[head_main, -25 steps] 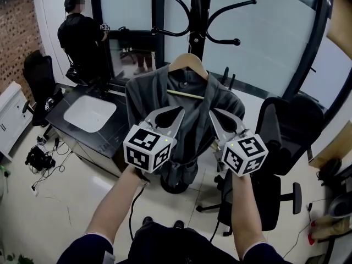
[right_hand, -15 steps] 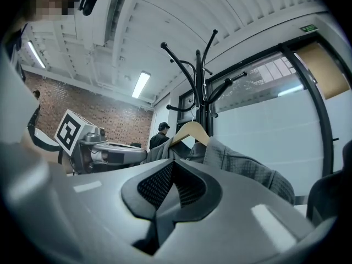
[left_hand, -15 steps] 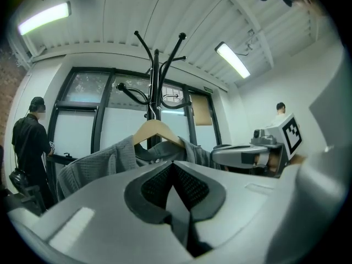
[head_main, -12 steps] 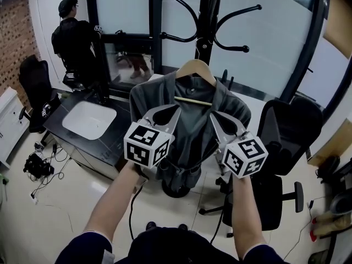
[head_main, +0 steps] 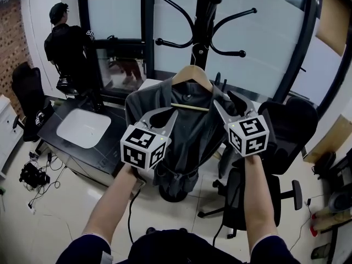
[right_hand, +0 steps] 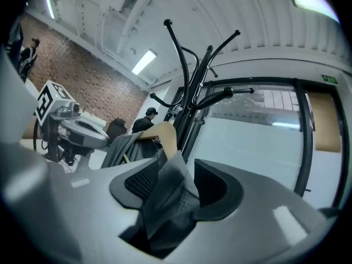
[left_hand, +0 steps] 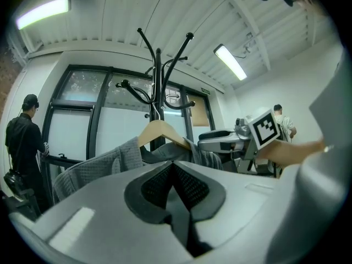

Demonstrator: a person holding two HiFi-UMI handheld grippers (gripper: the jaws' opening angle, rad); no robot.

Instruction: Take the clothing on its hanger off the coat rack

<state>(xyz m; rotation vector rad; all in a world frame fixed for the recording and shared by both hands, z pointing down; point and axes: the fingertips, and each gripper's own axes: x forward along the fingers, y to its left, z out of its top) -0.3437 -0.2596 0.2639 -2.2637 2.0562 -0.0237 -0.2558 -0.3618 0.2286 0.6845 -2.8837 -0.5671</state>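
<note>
Tongs at left [left_hand: 175, 166]: pads together, nothing visible between them. The tips sit close to the garment's left front, below the shoulder, much where they were a second ago.
Garment: the grey jacket [head_main: 184, 128] hangs on the wooden hanger [head_main: 190, 73], between the two grippers.
Rack: the coat rack [head_main: 204, 15] stands just behind. The hanger's hook reaches up toward its lower arms, and whether it bears on one is too small to tell.
Tongs at right [right_hand: 179, 177]: opening, pads apart. A fold of the jacket's right shoulder edge stands between them, lying against one pad and clear of the other.
Change: a second ago that pair was closed and lower, beside the jacket's right front. It has since risen toward the shoulder and spread around the cloth.
Meaning: this looks like the start of a hold on the right side. Nothing is clamped yet, so the jacket is probably still carried by the rack. Closing on the fold seems due before any lift off the arm.
</note>
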